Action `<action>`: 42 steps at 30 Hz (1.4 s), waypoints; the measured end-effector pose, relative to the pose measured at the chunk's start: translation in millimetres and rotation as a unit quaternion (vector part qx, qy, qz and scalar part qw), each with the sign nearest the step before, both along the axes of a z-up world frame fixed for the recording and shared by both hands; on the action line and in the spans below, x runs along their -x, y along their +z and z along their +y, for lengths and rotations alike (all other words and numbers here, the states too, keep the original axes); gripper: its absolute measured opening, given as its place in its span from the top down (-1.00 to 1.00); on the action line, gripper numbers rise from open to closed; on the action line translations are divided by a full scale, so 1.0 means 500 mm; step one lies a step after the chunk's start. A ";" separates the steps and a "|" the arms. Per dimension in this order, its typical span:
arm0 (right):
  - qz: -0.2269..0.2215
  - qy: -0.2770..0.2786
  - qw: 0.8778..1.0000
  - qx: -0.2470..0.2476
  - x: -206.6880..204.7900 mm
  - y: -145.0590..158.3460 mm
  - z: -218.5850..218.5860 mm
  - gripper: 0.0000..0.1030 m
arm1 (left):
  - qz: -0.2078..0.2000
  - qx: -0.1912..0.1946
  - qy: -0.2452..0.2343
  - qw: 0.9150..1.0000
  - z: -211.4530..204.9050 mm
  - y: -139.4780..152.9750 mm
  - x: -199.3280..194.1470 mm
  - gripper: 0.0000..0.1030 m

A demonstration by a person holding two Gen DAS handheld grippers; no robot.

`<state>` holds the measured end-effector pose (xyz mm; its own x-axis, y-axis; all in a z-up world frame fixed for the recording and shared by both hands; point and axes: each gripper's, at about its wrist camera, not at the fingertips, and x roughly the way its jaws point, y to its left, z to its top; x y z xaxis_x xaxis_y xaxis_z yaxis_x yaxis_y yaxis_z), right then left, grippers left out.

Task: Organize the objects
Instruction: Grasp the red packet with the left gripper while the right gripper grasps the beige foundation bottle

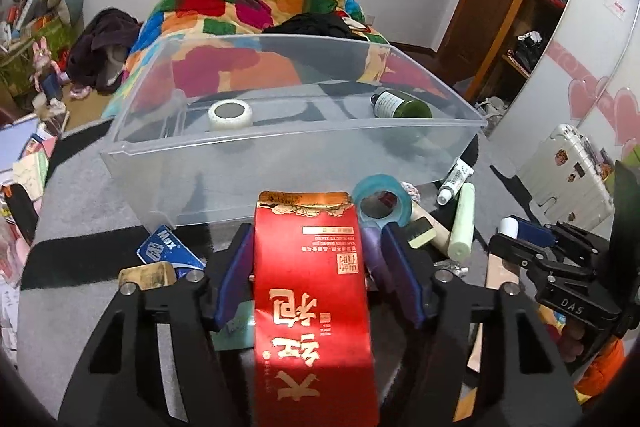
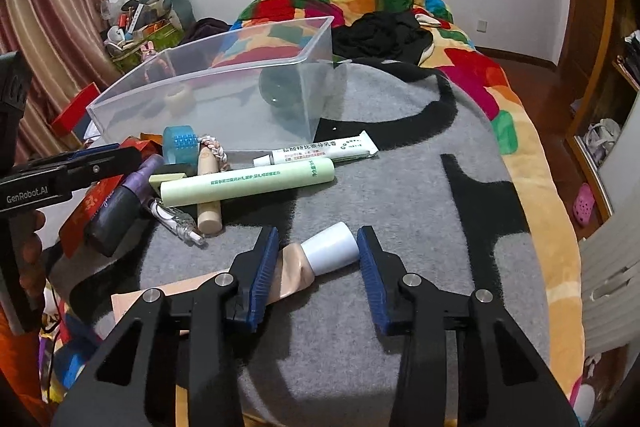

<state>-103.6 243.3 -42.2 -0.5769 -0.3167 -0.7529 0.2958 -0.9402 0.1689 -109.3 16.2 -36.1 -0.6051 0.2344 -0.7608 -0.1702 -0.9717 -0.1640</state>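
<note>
My left gripper (image 1: 318, 229) is shut on a red foil packet (image 1: 312, 287) with gold writing, and a purple bottle (image 1: 372, 247) is wedged against its right pad. A clear plastic bin (image 1: 280, 155) stands just beyond, holding a white tape roll (image 1: 230, 114) and a dark green bottle (image 1: 402, 105). My right gripper (image 2: 319, 233) is shut on a beige tube with a white cap (image 2: 334, 247) lying on the grey blanket (image 2: 400, 187). The right gripper (image 1: 520, 231) also shows in the left wrist view, and the left gripper (image 2: 100, 157) shows in the right wrist view.
Beside the bin lie a blue tape roll (image 2: 180, 143), a white ointment tube (image 2: 320, 151), a pale green tube (image 2: 248, 185), a wooden cylinder (image 2: 208, 211) and a pen (image 2: 176, 219). A patchwork quilt (image 2: 480, 75) and black clothes (image 2: 380, 35) lie behind.
</note>
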 end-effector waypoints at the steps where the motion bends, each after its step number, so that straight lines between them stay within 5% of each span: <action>1: 0.000 -0.001 1.000 0.003 -0.001 0.001 0.002 0.30 | 0.003 0.006 0.000 1.000 0.002 0.001 -0.003 -0.04; 10: -0.002 -0.004 1.000 0.031 -0.004 0.018 0.024 0.39 | 0.014 0.012 0.009 1.000 -0.020 0.014 -0.032 0.53; 14: 0.005 -0.004 0.999 0.034 -0.010 0.028 0.027 0.39 | 0.010 0.009 0.009 1.000 -0.027 0.021 -0.042 0.55; 17: 0.012 -0.008 0.999 0.033 -0.014 0.035 0.036 0.39 | -0.001 0.009 0.004 1.000 -0.020 0.023 -0.042 0.36; 19: 0.013 -0.015 0.999 0.029 -0.014 0.036 0.046 0.39 | -0.003 0.009 0.002 1.000 -0.013 0.024 -0.039 -0.09; 21: 0.014 -0.022 0.999 0.028 -0.010 0.034 0.058 0.39 | -0.002 0.015 0.003 1.000 -0.002 0.022 -0.033 -0.27; 32: 0.006 0.013 1.000 -0.018 0.054 0.007 -0.013 0.24 | -0.012 0.013 0.021 1.000 0.003 0.006 -0.006 -0.32; 35: -0.001 -0.020 1.000 -0.011 0.040 0.010 0.008 -0.10 | -0.014 0.020 0.031 0.999 -0.014 0.000 -0.015 -0.32; 42: -0.026 -0.062 0.998 0.015 0.041 0.013 0.019 -0.13 | -0.013 0.018 0.027 0.999 -0.024 -0.004 -0.013 -0.35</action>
<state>-124.1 252.8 -35.6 -0.5730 -0.2678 -0.7746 0.1670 -0.9634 0.2096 -102.6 4.4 -38.3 -0.5956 0.1736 -0.7843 -0.1126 -0.9848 -0.1325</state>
